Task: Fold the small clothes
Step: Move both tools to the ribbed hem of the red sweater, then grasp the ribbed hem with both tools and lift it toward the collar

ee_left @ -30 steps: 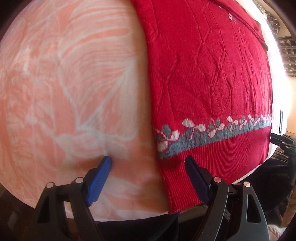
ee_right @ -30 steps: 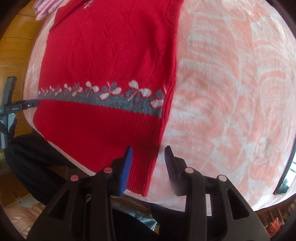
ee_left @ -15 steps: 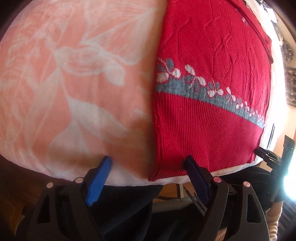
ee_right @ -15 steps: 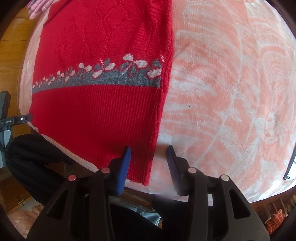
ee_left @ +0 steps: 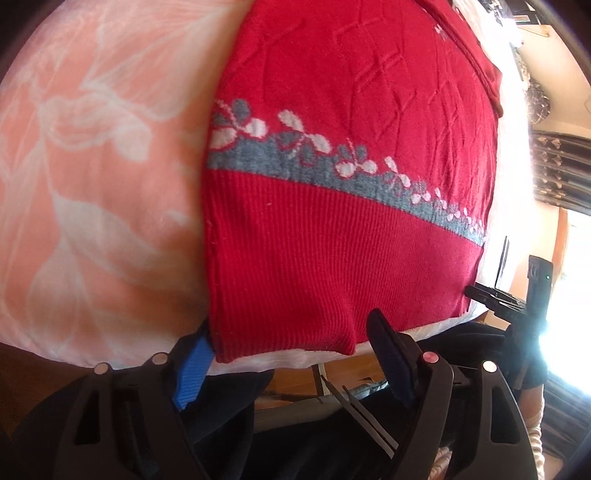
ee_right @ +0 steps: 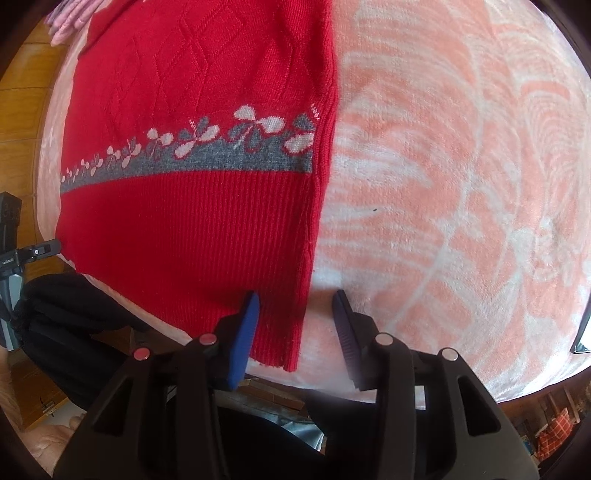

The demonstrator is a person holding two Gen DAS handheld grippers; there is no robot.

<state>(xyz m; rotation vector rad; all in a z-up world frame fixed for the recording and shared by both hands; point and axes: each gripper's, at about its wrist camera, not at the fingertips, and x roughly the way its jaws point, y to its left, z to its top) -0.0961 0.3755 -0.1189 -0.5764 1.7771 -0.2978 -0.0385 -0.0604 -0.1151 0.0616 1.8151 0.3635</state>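
Red knit, a small sweater (ee_left: 343, 206) with a grey flowered band, lies flat on the pink leaf-patterned blanket (ee_left: 92, 177). In the left wrist view, the left tongs (ee_left: 291, 354) stand spread at 6 o'clock, straddling the hem's corner. In the right wrist view, the right tongs (ee_right: 295, 325) are spread too, with the sweater's side edge (ee_right: 306, 295) between them at 6 o'clock.

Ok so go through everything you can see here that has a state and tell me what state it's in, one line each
red sweater: spread flat on the blanket, hem at the near edge, not yet folded.
left gripper: open, jaws straddling the hem's left corner.
right gripper: open, jaws straddling the hem's right corner.
pink floral blanket: spread smooth under the sweater.
pink garment: lying beyond the sweater, mostly out of view.
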